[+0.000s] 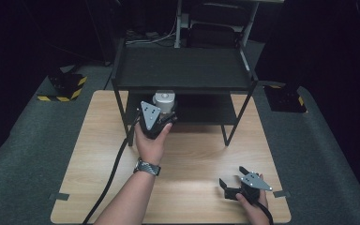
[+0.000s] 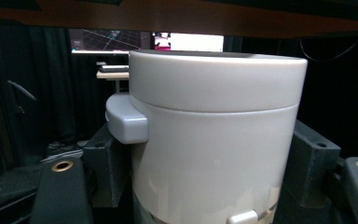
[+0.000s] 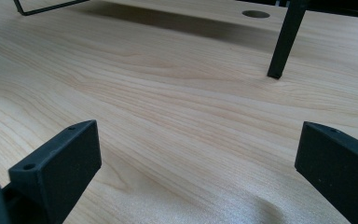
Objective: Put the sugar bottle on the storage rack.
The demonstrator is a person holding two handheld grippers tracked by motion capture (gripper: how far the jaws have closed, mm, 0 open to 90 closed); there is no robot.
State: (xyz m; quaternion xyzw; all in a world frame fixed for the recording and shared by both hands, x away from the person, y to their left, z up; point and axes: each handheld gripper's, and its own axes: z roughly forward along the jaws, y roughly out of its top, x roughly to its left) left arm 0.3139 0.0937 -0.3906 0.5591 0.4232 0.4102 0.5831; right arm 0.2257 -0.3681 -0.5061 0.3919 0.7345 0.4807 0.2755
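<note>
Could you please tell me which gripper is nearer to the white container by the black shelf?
The left gripper: it is shut on the white container. The right gripper rests open, far off at the table's near right edge.

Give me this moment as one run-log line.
left gripper: shut on white canister, at shelf rack | right gripper: open, idle over wooden table

Your counter [image 1: 192, 159] is a light wood-grain top standing on grey carpeted floor [image 1: 318, 154]. A black two-tier shelf rack [image 1: 183, 70] stands on its far half, its thin legs planted on the wood. Two strips of grey tape [image 1: 59, 196] mark the counter's near left and near right edges. You see a round hole [image 3: 255, 14] in the wood behind one rack leg.
</note>
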